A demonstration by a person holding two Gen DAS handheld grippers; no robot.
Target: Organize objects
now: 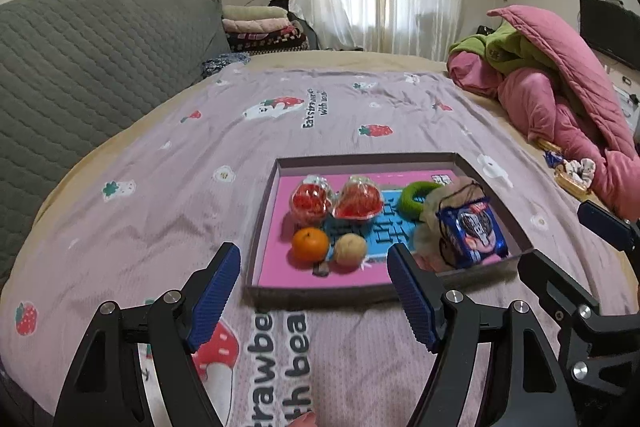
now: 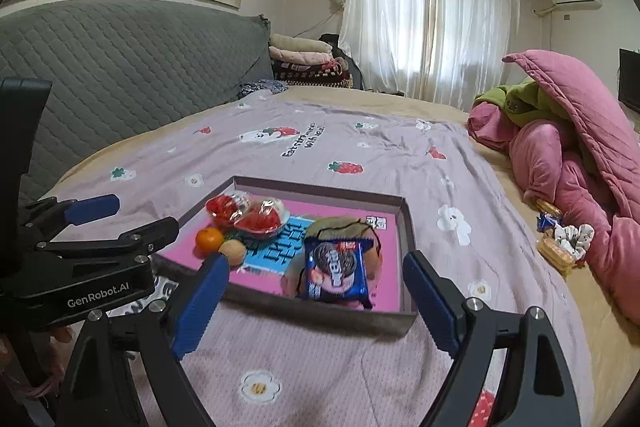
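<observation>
Nearest the lens in each wrist view are the blue ribbed pads: the left gripper (image 1: 314, 291) and the right gripper (image 2: 316, 307) both stand spread wide with nothing between them, hovering over the strawberry-print bedsheet (image 1: 168, 187) just short of the shallow cardboard box (image 1: 320, 294).

The box sits on the sheet toward the bed's near edge. Inside it, an Oreo packet (image 2: 338, 271) lies on a beige drawstring pouch (image 1: 434, 223) at the near right corner. A tangerine (image 1: 310, 245) and a walnut (image 1: 350, 249) lie side by side near the front wall, and two clear packs of red snacks (image 1: 334, 201) sit behind them, with a green ring (image 1: 416, 195) toward the far right wall.

Risks, as I judge them: the Oreo packet is slick and rests on soft cloth, so a pinch could slide it or drag the pouch's cord along. The tangerine and walnut are round and could roll if the light box is nudged on the yielding mattress. The grippers are close together, so they could collide.

More items lie well apart at the bed's right edge beside the pink quilt (image 2: 568, 155): biscuits (image 2: 554, 253), a blue wrapper (image 2: 546, 221) and a patterned scrunchie (image 2: 574, 237), partly tucked under the quilt. A small dark object in front of the walnut is too blurred to name. The ring is hidden in the right view.
</observation>
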